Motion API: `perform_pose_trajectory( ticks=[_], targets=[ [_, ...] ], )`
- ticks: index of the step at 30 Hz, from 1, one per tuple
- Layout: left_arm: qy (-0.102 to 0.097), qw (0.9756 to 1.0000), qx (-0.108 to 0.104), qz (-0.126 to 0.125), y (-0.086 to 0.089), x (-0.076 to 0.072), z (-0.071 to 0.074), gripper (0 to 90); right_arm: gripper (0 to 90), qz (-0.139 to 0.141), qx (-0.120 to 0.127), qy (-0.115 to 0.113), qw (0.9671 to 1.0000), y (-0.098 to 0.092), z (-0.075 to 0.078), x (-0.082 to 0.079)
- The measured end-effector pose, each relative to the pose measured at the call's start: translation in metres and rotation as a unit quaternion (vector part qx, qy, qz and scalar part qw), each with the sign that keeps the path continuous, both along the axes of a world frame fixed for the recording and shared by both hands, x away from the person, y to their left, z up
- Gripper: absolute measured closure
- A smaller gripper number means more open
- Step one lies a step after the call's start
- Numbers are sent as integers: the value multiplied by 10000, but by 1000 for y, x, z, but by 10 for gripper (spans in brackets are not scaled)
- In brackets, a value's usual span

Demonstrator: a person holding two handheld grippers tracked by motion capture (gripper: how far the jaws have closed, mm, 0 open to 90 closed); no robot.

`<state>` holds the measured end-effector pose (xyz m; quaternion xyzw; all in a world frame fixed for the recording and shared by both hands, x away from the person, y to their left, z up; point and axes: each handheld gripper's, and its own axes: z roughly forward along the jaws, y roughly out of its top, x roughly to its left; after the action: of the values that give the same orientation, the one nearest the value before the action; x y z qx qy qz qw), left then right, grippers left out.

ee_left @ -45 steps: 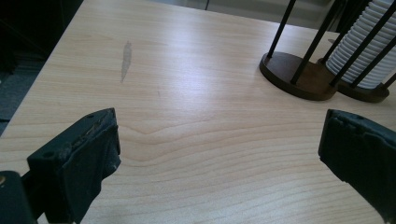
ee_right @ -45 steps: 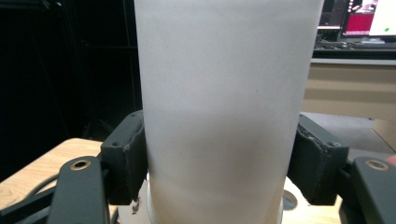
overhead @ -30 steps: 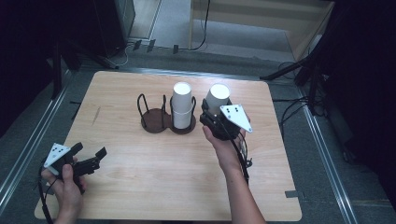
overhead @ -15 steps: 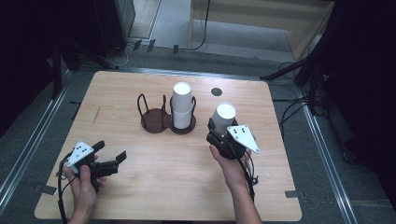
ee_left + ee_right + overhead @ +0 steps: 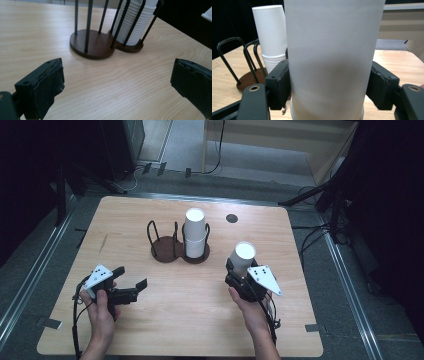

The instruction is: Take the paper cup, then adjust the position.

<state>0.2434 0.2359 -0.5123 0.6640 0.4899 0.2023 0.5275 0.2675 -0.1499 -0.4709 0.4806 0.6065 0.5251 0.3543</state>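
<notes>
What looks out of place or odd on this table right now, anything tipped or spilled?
Nothing is spilled or tipped. The cup stack stands upright in the holder, whose left ring is bare. A second white cup is away from the holder, upside down, clamped in the right gripper. The left gripper is open with nothing between its jaws.

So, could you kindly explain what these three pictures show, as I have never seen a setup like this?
A person sits at a wooden table and holds a two-jaw tool in each hand. One camera looks down from above; the other two ride on the tools and look along their black jaws. On the table stands a dark wire cup holder with a stack of white paper cups in its right-hand ring. The right tool is clamped on another stack of paper cups, held upside down. The left tool is wide open and holds nothing.
</notes>
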Motion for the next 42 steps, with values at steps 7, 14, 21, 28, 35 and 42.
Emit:
perform_pose_trajectory(
  ticks=[7,14,21,28,35,42],
  targets=[
    [-214,9987,66,-468,-24,7,19,0,288,32,-110,81,9999,-3,-14,-5],
    [68,9878,427,-1496,-56,10,29,0,287,89,-162,216,9996,0,-25,-9],
    [189,9850,260,-1697,-65,8,30,0,288,197,-317,182,9991,6,-29,-9],
    [245,9840,179,-1758,-66,9,33,0,288,354,-652,201,9970,21,-39,-9],
    [339,9832,214,-1779,-67,10,39,0,289,475,-1093,41,9929,37,-45,-16],
    [419,9805,351,-1889,-74,10,41,0,293,608,-1634,-207,9845,50,-51,-23]
  ],
)
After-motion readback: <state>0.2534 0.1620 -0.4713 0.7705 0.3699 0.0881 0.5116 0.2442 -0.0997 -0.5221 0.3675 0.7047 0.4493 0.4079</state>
